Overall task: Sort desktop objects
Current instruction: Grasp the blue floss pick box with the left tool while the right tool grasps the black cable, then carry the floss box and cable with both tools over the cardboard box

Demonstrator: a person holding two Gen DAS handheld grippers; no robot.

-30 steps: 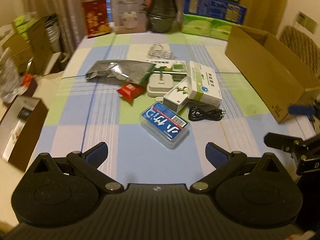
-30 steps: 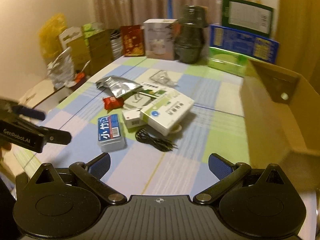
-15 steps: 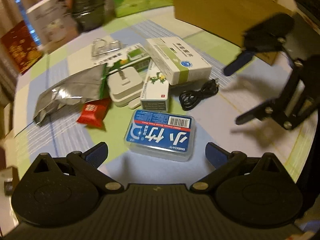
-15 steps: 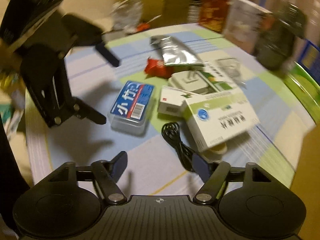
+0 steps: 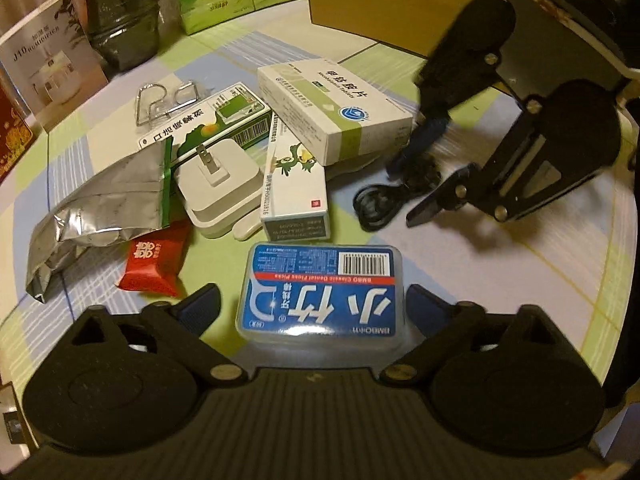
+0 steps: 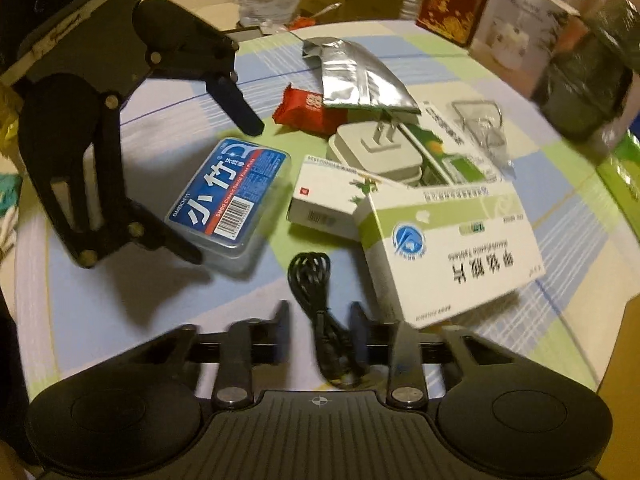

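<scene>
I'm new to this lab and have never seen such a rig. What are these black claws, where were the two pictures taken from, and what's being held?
A person holds a two-finger gripper in each hand, and a camera on each looks along its fingers. One picture comes from the left gripper, the other from the right gripper, so each also sees the other. On the checked tablecloth lie a silver pouch, a red packet, a white charger and a white-and-green medicine box. The left jaws are closing with the blue floss box between them, not yet pressing. The right gripper is shut on the black cable.
</scene>
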